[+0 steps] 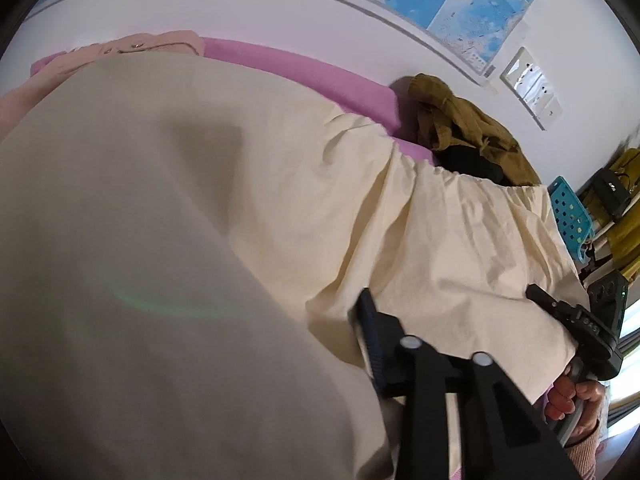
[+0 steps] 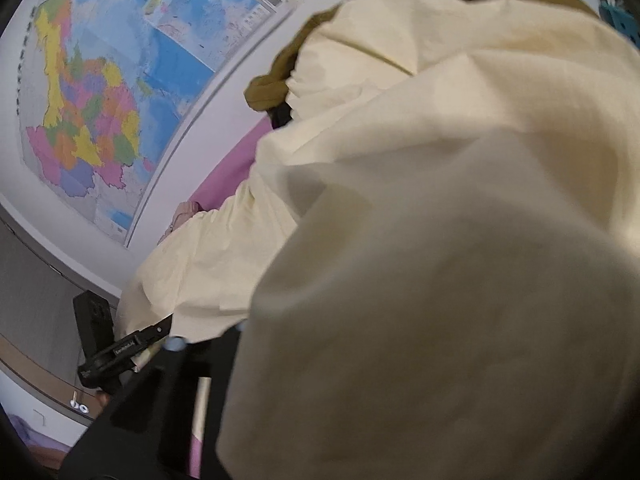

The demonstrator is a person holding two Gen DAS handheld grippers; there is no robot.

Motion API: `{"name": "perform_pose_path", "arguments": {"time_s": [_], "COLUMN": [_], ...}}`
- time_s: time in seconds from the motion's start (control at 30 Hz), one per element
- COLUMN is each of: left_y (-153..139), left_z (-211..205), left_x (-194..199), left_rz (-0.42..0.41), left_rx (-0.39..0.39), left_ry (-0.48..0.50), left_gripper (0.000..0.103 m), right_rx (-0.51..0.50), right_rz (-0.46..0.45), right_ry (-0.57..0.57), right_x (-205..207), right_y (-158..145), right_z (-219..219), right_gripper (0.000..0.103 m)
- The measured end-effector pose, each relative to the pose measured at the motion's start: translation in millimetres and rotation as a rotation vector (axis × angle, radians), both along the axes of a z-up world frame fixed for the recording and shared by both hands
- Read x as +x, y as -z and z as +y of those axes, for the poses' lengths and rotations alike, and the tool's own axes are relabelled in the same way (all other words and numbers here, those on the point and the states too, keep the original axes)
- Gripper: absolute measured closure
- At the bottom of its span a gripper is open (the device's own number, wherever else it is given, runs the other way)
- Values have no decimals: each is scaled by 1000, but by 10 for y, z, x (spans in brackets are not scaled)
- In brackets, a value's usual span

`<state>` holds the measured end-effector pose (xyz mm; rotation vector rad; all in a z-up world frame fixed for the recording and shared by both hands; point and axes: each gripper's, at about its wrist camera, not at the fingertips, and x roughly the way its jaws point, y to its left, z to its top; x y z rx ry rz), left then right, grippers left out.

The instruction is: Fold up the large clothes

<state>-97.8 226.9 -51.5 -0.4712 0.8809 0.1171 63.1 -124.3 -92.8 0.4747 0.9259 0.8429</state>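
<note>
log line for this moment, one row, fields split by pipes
step: fold in progress | item: cream garment on purple surface | left gripper: fabric draped over it | right gripper: fabric draped over it | aside: olive garment

A pink-purple bed surface (image 1: 320,76) ran along the white wall, carrying a large cream garment (image 1: 200,200) spread over most of it, a pale pink garment (image 1: 132,50) at its far end, and a crumpled olive-brown garment (image 1: 460,124) beside the cream one.

Cream garment (image 1: 200,220), pink cover (image 1: 304,76)
</note>
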Motion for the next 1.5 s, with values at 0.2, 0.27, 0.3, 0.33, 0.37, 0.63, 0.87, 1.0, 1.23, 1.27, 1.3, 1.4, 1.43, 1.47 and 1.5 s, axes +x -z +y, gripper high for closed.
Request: {"name": "perform_pose_path", "arguments": {"time_s": [0.2, 0.27, 0.3, 0.33, 0.37, 0.63, 0.87, 1.0, 1.23, 1.27, 1.3, 1.4, 1.43, 1.47, 1.5], "left_y": [-176, -262, -291, -340, -384, -825, -1302, -1610, -2096, -2143, -2189, -2237, -2230, -2217, -2196], "left_z": [-36, -22, -17, -4, 16, 94, 302, 557, 1178, 1279, 1428, 1753, 1911, 2026, 2182], "left_x": [-53, -63, -67, -73, -74, -116, -200, -284, -452, -470, -505, -586, -617, -630, -647], "left_rz": [-31, -45, -52, -60, -68, -156, -243, -292, -346, -348, -349, -339, -327, -315, -302], "left_rx": [43, 47, 51, 56, 55, 131, 180, 211, 318, 339, 358, 411, 428, 439, 454], "left_ry": [19, 29, 34, 39, 43, 74, 57, 14, -132, -157, -196, -265, -299, -320, -348], "left_gripper": [85, 87, 87, 88, 88, 90, 90, 90, 90, 90, 90, 90, 90, 90, 90], "right_rx": [10, 10, 4, 9, 11, 11, 50, 86, 175, 182, 190, 207, 214, 216, 217], "right_rz": [-94, -120, -137, -147, -156, -248, -348, -418, -500, -508, -519, -522, -515, -517, -516], "right_ry": [-20, -24, -25, -29, -31, -55, -93, -129, -235, -251, -269, -326, -344, -363, -379], "right_x": [-105, -133, -150, -159, -165, -226, -239, -235, -207, -214, -220, -232, -233, -242, -254], "right_y": [-362, -491, -566, -622, -665, -1117, -1581, -1896, -2350, -2385, -2419, -2440, -2435, -2428, -2415], "right_z": [17, 42, 62, 76, 82, 235, 482, 774, 1631, 1747, 1947, 2456, 2584, 2758, 2932], "right_gripper": [93, 94, 94, 94, 94, 94, 94, 95, 95, 95, 95, 95, 95, 95, 95]}}
